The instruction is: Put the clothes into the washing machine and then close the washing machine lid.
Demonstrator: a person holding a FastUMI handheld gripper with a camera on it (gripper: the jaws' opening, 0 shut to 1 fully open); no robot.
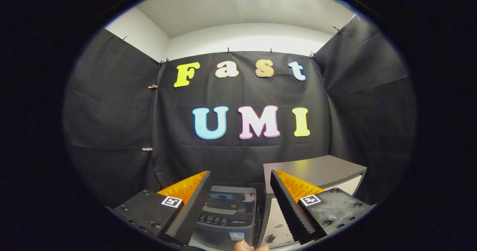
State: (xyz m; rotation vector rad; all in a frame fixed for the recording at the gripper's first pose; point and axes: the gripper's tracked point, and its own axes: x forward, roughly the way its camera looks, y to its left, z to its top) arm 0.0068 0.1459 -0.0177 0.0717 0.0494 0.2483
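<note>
Two fingers of the hand-held gripper stand wide apart with nothing between them, each black with an orange side and a small square marker on its base. Between and beyond them sits the washer, a grey top-loader with its lid down; its lower body is cut off and the panel buttons are too small to make out. A fingertip peeks up at the near edge below the washer. Right of the washer stands a grey cabinet, its front partly hidden by the right finger. Clothes cannot be made out anywhere.
</note>
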